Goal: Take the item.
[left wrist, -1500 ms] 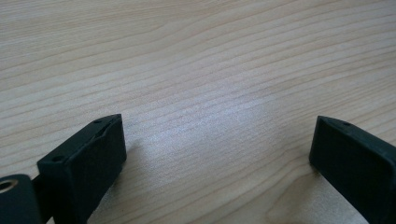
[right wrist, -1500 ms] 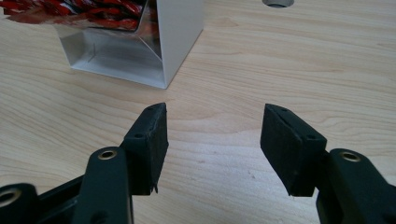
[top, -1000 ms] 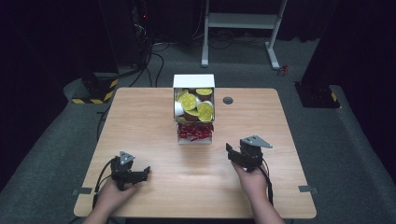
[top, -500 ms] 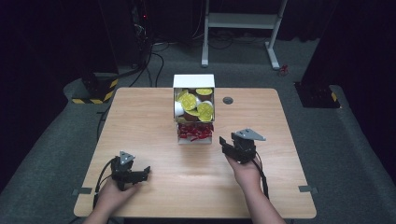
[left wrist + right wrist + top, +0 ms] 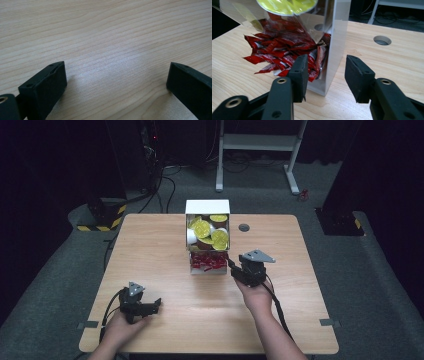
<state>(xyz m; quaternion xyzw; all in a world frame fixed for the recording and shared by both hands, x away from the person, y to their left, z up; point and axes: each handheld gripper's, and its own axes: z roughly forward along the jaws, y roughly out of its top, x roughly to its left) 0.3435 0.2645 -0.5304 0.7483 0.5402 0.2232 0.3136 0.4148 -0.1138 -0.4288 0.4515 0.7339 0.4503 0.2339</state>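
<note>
A: Start with the red sachets. Where are they?

B: Heaped in the bottom tray of the clear dispenser box, spilling out of its front opening toward the person. The box stands at the middle of the counter, toward its far edge, with yellow-lidded cups stacked in the compartment above the sachets.

A: And what has changed around that box?

B: The right gripper has come forward from a spot well to the box's right and now sits just beside its front right corner. Its jaws have just been narrowing, yet they are still parted. In the right gripper view the box's front corner wall stands between them, one jaw in front of the sachets, the other outside the wall; neither pad presses on anything that I can see.

A: So what does that mean?

B: I'd judge it a lining-up for a sachet, but nothing is picked. The wall in the gap could get pinched instead.

A: The left gripper?

B: Resting on the counter well short of the box, to its left, jaws spread wide over bare wood.
</note>
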